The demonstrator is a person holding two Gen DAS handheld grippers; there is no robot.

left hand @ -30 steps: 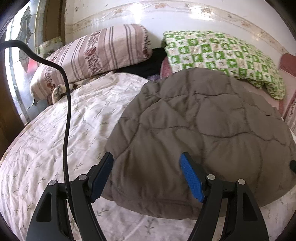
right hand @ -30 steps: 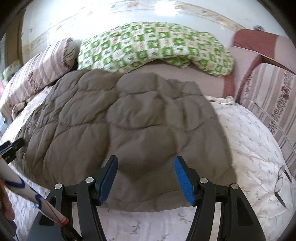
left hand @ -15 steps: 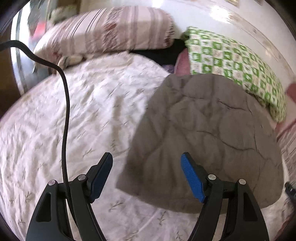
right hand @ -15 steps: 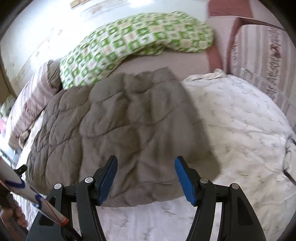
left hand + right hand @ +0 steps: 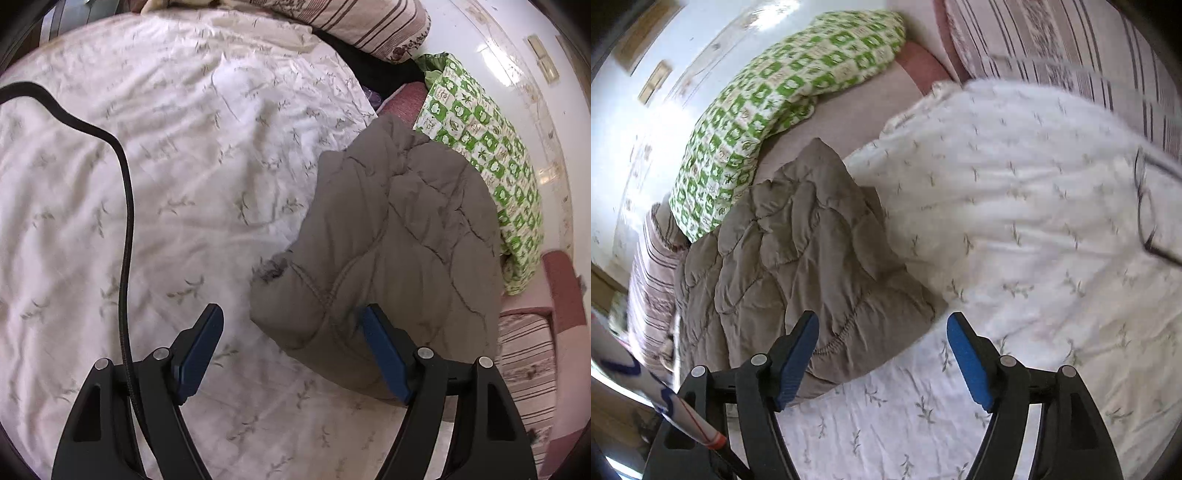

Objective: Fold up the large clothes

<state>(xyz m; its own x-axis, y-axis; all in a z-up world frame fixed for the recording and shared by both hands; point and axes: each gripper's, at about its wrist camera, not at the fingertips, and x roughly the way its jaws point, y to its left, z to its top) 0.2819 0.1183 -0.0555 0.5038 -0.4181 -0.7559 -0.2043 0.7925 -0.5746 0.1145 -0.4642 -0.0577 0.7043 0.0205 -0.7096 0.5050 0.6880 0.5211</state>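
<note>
A brown quilted garment (image 5: 399, 236) lies spread on the white floral sheet (image 5: 147, 184). In the left wrist view its near left corner lies between the fingers of my left gripper (image 5: 291, 312), which is open and hangs above it, pads off the cloth. In the right wrist view the garment (image 5: 798, 251) fills the left half. Its near right corner reaches in between the fingers of my right gripper (image 5: 882, 317). Those jaws are opening and the pads do not press on the cloth.
A green checked quilt (image 5: 480, 147) is bunched behind the garment by the wall, with striped pillows (image 5: 354, 22) at the bed's ends. A black cable (image 5: 125, 206) crosses the left wrist view. Eyeglasses (image 5: 1145, 206) lie on the sheet (image 5: 1034, 221) at right.
Both views have rolled and swung outward. The left gripper now stands over the garment's left corner and the right over its right corner. The right jaws stand a little wider.
</note>
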